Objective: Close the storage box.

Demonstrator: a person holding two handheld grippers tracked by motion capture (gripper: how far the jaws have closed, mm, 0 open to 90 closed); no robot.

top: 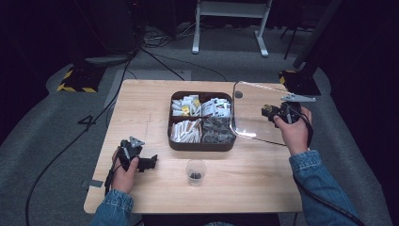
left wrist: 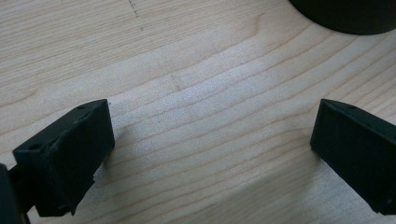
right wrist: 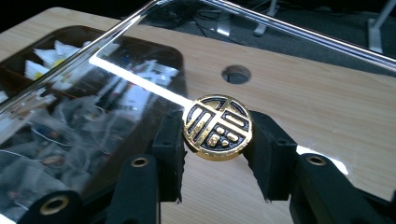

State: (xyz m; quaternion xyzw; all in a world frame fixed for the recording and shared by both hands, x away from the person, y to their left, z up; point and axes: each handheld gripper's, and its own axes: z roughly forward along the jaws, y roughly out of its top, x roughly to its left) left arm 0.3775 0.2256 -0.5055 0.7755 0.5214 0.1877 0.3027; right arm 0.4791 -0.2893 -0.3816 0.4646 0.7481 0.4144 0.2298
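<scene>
Left gripper (top: 149, 162) lies low on the wooden table (top: 141, 99), held in the left hand (top: 123, 175), forearm entering from the bottom edge; jaws parted wide, bare wood between them. Centre: dark compartmented tray (top: 201, 144) of packets, a small clear cup (top: 195, 172) just in front. Right gripper (right wrist: 217, 154) is raised beside the tray's right side, wrist upright, jaws clamped on the gold-and-black knob (right wrist: 217, 127) of the clear lid (top: 251, 113), which hangs tilted off the tray.
</scene>
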